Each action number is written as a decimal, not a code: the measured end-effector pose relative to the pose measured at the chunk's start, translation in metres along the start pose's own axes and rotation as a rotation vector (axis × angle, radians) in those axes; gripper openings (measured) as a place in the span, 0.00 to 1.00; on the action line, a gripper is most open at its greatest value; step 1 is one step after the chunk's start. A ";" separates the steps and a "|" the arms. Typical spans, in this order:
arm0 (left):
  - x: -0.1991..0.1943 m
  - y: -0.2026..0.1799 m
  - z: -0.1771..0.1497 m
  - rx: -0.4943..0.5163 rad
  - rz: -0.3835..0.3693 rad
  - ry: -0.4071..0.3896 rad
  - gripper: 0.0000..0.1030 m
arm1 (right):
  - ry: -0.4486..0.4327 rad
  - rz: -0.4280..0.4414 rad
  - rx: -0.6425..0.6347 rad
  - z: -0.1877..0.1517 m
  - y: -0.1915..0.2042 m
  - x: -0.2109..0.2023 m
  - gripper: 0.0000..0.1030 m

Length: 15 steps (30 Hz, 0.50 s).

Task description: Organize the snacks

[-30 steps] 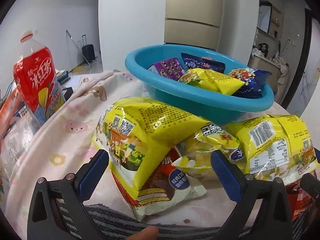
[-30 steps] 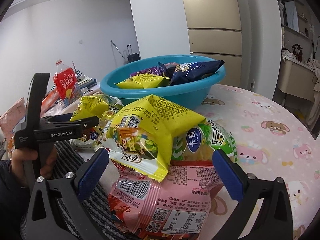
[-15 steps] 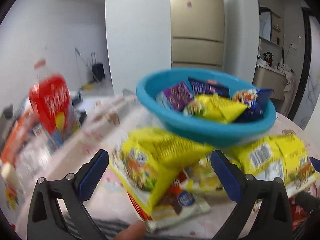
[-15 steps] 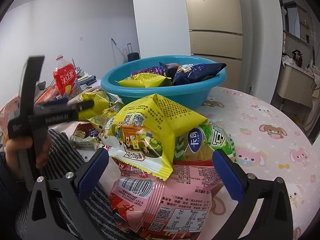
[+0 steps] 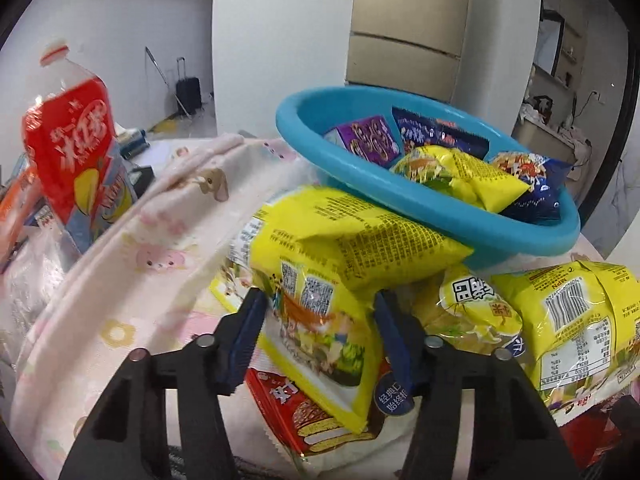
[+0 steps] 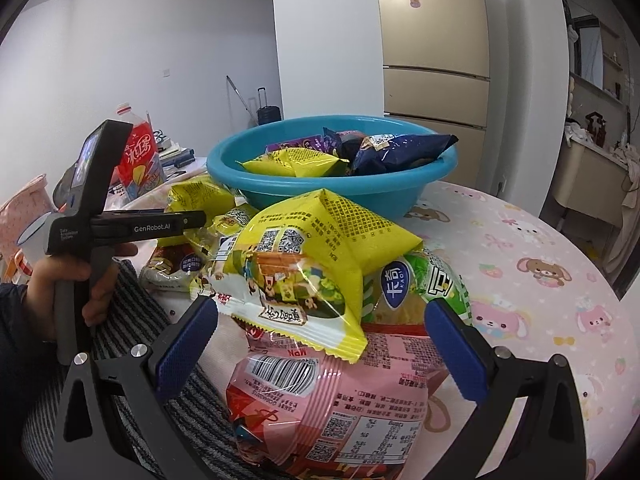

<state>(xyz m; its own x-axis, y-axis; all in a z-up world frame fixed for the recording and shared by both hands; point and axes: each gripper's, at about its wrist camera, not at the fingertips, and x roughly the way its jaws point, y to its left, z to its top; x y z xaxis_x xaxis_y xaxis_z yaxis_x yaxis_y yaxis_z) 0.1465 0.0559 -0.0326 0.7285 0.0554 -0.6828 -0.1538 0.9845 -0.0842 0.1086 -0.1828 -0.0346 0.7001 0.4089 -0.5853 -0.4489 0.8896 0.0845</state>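
A teal basin [image 5: 404,196] holding several snack packs stands at the back of the table; it also shows in the right wrist view [image 6: 332,188]. In front of it lies a pile of snack bags. My left gripper [image 5: 320,332] is shut on a yellow snack bag [image 5: 332,264], its blue pads pressing both sides. A red-and-white cake pack [image 5: 320,420] lies under that bag. My right gripper [image 6: 320,344] is open and empty, straddling a pink snack bag [image 6: 332,404] with another yellow bag [image 6: 308,264] on top. The left gripper's body [image 6: 120,220] shows at the left of the right wrist view.
A red drink bottle [image 5: 76,152] stands at the left on the pink cartoon tablecloth [image 6: 540,272]. More yellow bags [image 5: 568,320] and a green pack [image 6: 436,284] lie in the pile. A grey striped cloth [image 6: 132,320] covers the near edge.
My left gripper moved forward to the yellow bag and closed on it. My right gripper stayed open and almost still.
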 end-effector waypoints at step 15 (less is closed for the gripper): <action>-0.044 -0.013 -0.004 0.050 -0.088 -0.190 0.26 | 0.017 -0.001 0.019 -0.001 -0.004 0.004 1.00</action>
<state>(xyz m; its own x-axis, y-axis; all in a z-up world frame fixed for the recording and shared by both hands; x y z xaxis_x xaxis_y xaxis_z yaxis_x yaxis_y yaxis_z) 0.1135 0.0402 -0.0044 0.8514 -0.0058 -0.5245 -0.0538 0.9937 -0.0983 0.1130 -0.1850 -0.0385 0.6909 0.4043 -0.5993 -0.4372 0.8939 0.0990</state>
